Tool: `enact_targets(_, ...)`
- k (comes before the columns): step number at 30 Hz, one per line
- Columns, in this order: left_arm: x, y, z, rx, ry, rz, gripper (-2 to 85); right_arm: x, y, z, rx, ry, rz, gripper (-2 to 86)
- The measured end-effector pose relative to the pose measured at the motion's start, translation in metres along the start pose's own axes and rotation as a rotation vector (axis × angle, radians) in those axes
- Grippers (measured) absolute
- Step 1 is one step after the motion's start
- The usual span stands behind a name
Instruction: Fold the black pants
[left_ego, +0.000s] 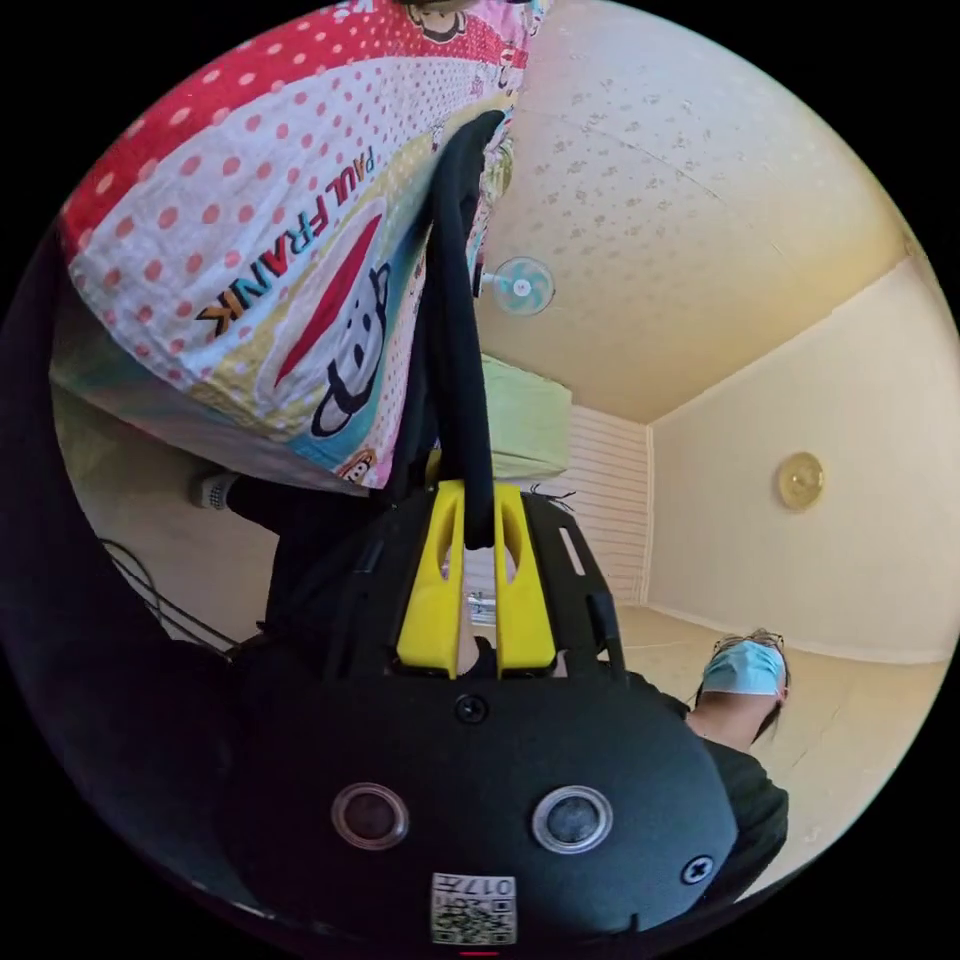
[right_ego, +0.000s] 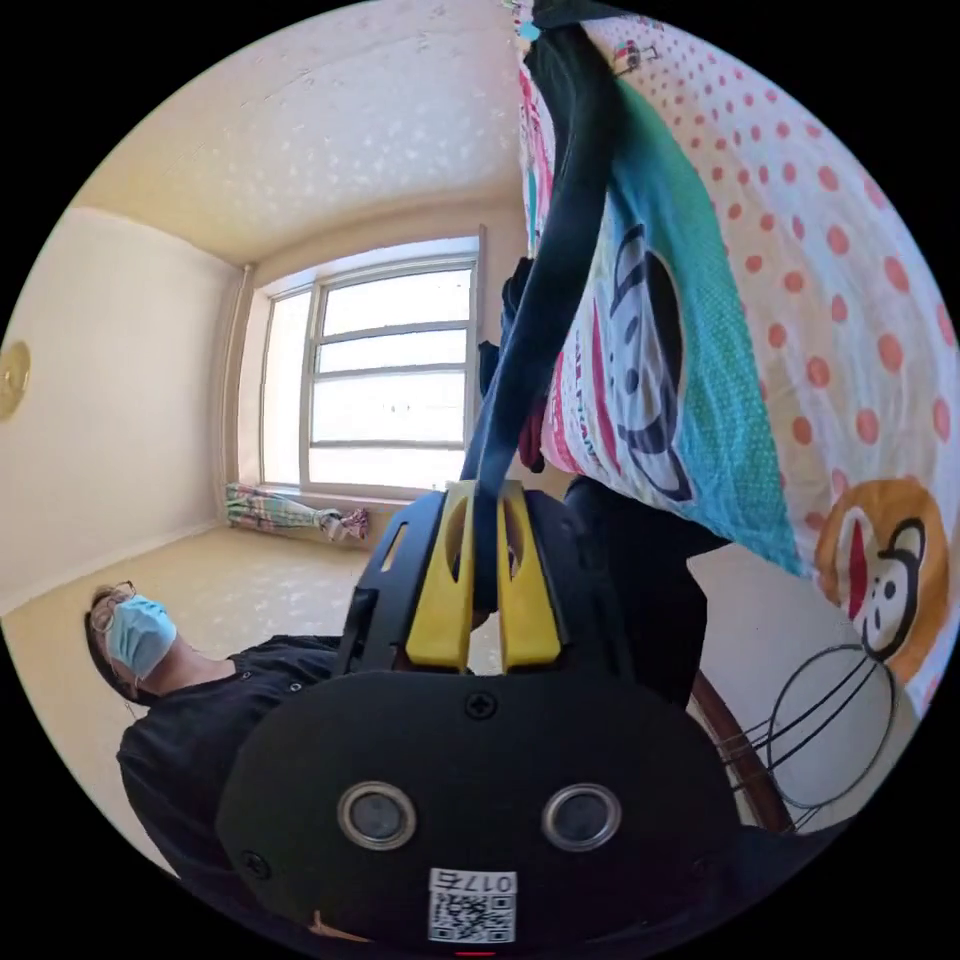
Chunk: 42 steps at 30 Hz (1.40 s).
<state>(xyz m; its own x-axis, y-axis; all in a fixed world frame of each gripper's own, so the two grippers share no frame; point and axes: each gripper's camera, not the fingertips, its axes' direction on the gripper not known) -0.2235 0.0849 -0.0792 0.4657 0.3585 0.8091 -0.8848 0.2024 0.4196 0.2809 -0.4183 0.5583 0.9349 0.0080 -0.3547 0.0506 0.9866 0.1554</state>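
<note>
While the big spotty bedsheet (left_ego: 240, 250) with cartoon monkeys is spreading wide across both views, the black pants (left_ego: 462, 330) are stretching tight in a thin dark band beside it. In the right gripper view the pants (right_ego: 545, 300) are looking smooth and rope-like. The left gripper (left_ego: 478, 540) is squeezing its yellow jaws on the pants. The right gripper (right_ego: 484, 540) is pinching them too, jaws nearly closed on the cloth.
</note>
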Motion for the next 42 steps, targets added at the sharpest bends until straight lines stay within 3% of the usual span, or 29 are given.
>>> enact_targets(2, 0.019, 0.013, 0.008, -0.071, -0.234, 0.067, 5.1, -0.02, 0.012, -0.002, -0.002, 0.055, -0.042, 4.0)
enact_targets(4, 0.035, 0.035, 0.038, -0.209, -0.501, 0.138, 5.3, -0.044, 0.024, 0.006, -0.093, 0.232, -0.106, 3.8)
enact_targets(7, 0.019, 0.059, 0.075, -0.338, -0.732, 0.11, 6.4, -0.057, 0.046, 0.031, -0.34, 0.559, -0.15, 3.9)
enact_targets(10, 0.0, 0.073, 0.082, -0.334, -0.909, 0.076, 9.1, -0.059, 0.064, 0.006, -0.305, 0.765, -0.136, 5.1)
enact_targets(15, -0.013, 0.083, 0.069, -0.26, -0.798, 0.037, 10.1, -0.087, 0.114, -0.121, 0.334, 1.099, -0.001, 11.0)
enact_targets(17, -0.014, 0.083, 0.071, -0.257, -0.77, 0.047, 10.2, -0.082, 0.125, -0.146, 0.426, 1.166, 0.046, 12.5)
enact_targets(22, -0.006, 0.079, 0.105, -0.291, -0.781, 0.136, 10.2, -0.037, 0.114, -0.159, 0.332, 1.104, 0.094, 12.5)
enact_targets(23, -0.005, 0.078, 0.109, -0.297, -0.771, 0.144, 10.2, -0.038, 0.116, -0.155, 0.341, 1.099, 0.087, 8.4)
enact_targets(26, 0.001, 0.086, 0.128, -0.342, -0.694, 0.185, 10.3, -0.05, 0.129, -0.143, 0.261, 0.85, -0.011, 4.6)
enact_targets(29, 0.01, 0.105, 0.133, -0.383, -0.657, 0.212, 11.2, -0.075, 0.17, -0.145, 0.349, 0.654, -0.08, 3.4)
enact_targets(31, 0.017, 0.115, 0.13, -0.385, -0.693, 0.228, 12.8, -0.087, 0.194, -0.146, 0.369, 0.71, -0.062, 3.1)
enact_targets(33, 0.022, 0.113, 0.128, -0.363, -0.702, 0.252, 13.4, -0.096, 0.211, -0.139, 0.37, 1.023, 0.071, 2.7)
enact_targets(34, 0.026, 0.109, 0.13, -0.348, -0.68, 0.276, 13.7, -0.099, 0.213, -0.137, 0.368, 1.041, 0.065, 2.7)
enact_targets(37, 0.039, 0.089, 0.151, -0.363, -0.567, 0.343, 14.4, -0.128, 0.208, -0.115, 0.371, 0.887, -0.094, 2.5)
enact_targets(42, 0.067, 0.058, 0.208, -0.39, -0.591, 0.5, 15.9, -0.179, 0.167, 0.0, 0.096, 0.841, -0.432, 2.4)
